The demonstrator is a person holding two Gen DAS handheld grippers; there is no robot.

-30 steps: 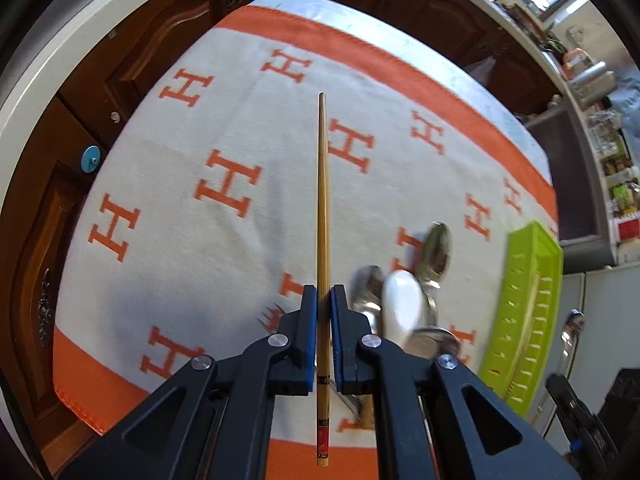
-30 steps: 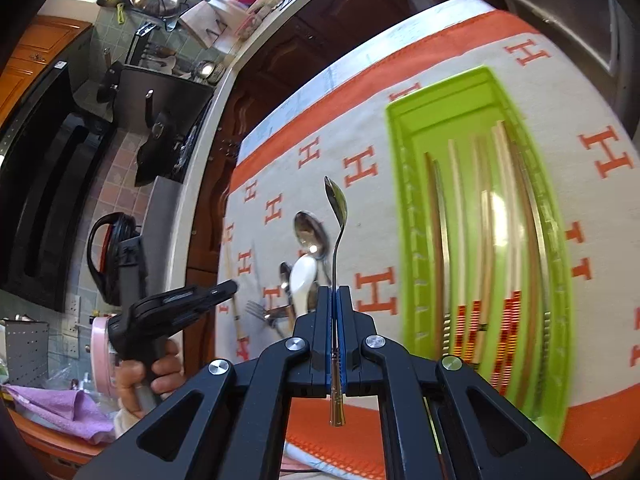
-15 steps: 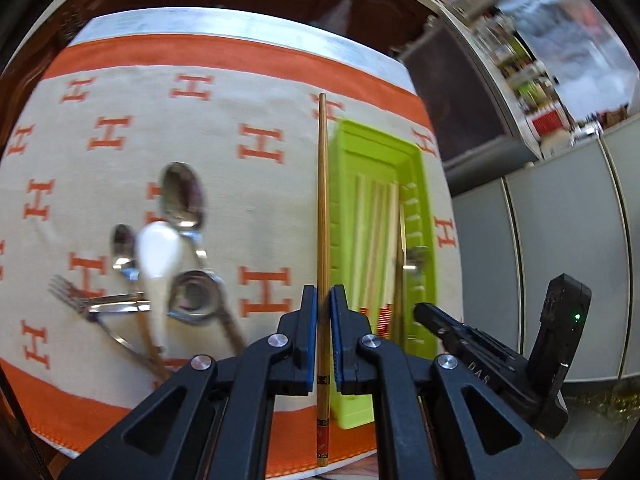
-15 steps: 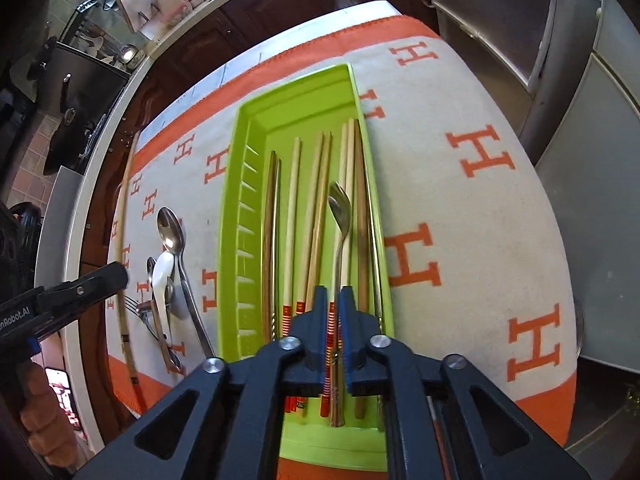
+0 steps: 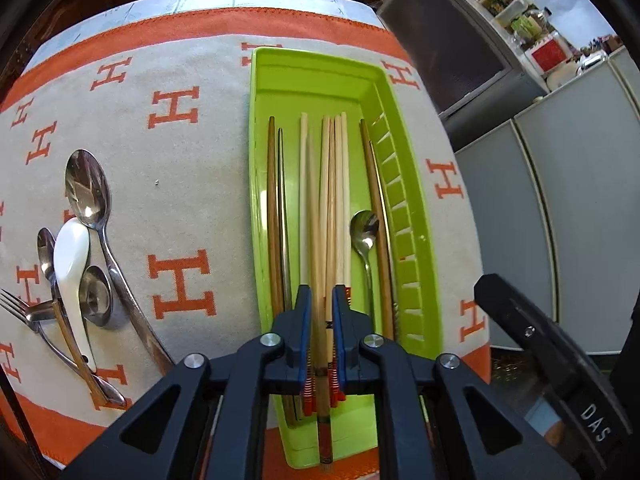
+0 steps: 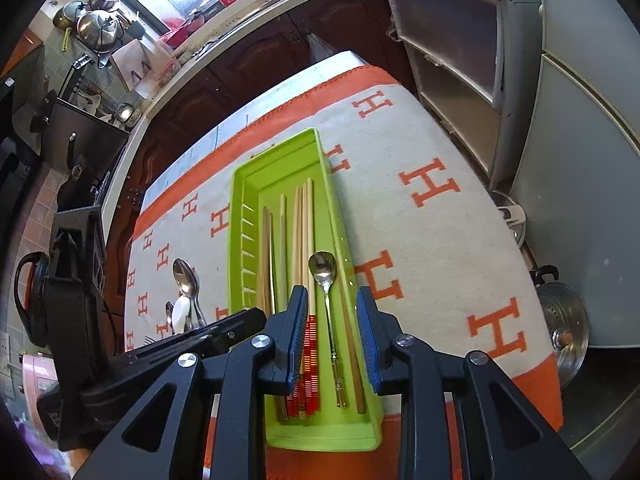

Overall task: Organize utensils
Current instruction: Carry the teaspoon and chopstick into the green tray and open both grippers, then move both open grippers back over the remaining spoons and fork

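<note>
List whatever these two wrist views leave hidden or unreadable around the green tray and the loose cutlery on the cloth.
- Left wrist view: near end of the lime-green plastic tray is covered by the left gripper; whether its pads touch the brown wooden chopstick between them is unclear.
- Left wrist view: the steel fork is cut by the left edge.
- Right wrist view: the loose spoon pile is small and partly behind the other gripper's black body.

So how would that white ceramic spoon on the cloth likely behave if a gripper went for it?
The white spoon looks glazed, so probably slippery between pads. Likely rigid but chippable. It lies across the metal spoons and fork, so lifting it may nudge them.
</note>
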